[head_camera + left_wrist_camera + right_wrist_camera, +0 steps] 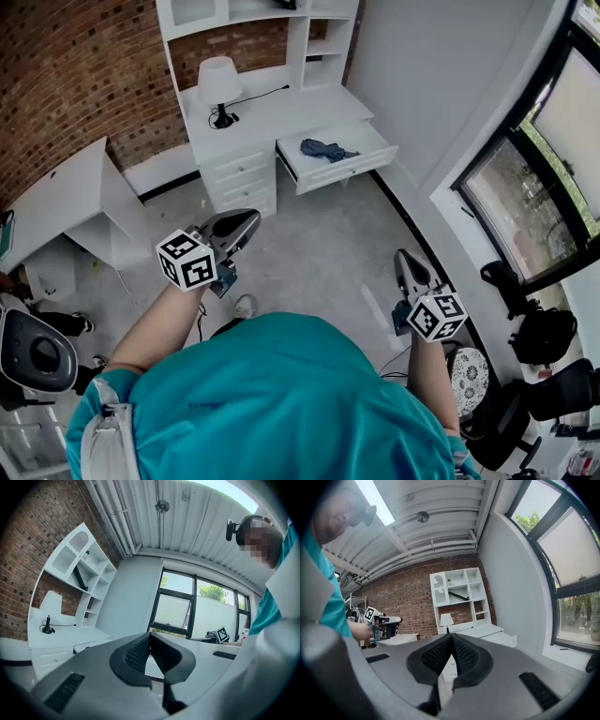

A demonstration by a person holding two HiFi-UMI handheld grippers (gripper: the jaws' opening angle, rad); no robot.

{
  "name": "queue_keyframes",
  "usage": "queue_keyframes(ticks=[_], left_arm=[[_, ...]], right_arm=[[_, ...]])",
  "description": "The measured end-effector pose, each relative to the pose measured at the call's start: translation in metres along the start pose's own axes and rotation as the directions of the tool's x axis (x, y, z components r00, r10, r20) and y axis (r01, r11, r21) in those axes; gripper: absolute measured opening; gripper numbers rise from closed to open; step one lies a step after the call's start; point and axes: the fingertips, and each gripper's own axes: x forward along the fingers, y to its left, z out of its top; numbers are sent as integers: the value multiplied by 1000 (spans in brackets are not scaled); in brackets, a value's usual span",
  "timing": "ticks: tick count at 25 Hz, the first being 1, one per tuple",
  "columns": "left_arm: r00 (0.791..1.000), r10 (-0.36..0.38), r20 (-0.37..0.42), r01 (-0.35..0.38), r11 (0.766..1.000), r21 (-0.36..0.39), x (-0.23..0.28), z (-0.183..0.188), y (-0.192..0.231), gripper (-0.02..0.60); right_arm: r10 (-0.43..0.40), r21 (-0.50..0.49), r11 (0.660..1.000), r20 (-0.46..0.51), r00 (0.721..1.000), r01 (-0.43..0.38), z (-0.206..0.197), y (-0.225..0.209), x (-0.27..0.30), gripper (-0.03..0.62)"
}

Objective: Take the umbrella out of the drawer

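We had barely begun. The drawer [349,172] stood open with the umbrella [326,148] lying inside, well away from us. Our left gripper [249,220] and right gripper [403,257] were both pressed together and empty. Reaching, gripping and lifting were all left to do.

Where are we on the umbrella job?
Done: the drawer already stands open, and the dark blue umbrella lies inside it in plain view.
In hand: nothing. The left gripper and the right gripper both have their jaws together and empty, out over the floor and well short of the desk.
Left: walk up, open a gripper, grip the umbrella and lift it out.
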Motion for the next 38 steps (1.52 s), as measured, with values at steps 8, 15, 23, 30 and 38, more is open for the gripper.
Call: queue_keyframes(ticks=[8, 15, 23, 30, 38], left_arm=[[997, -72, 17, 72, 997, -33, 35, -1, 73, 14], [985, -174, 18, 174, 983, -57, 90, 23, 210, 14], [961, -274, -28, 273, 961, -52, 153, 77, 354, 14], [947, -315, -57, 310, 947, -88, 188, 81, 425, 14], [948, -309, -77, 297, 946, -132, 225, 65, 452, 14]], right_arm=[[-52, -34, 998, -36, 998, 50, -1, -16, 66, 21], [-156, -40, 987, -15, 988, 155, 20, -39, 190, 21], [-226, -15, 974, -13, 974, 226, 60, -56, 343, 21], [-269, 0, 963, -50, 962, 269, 65, -75, 412, 21], [-262, 29, 963, -96, 960, 266, 49, -107, 441, 21]])
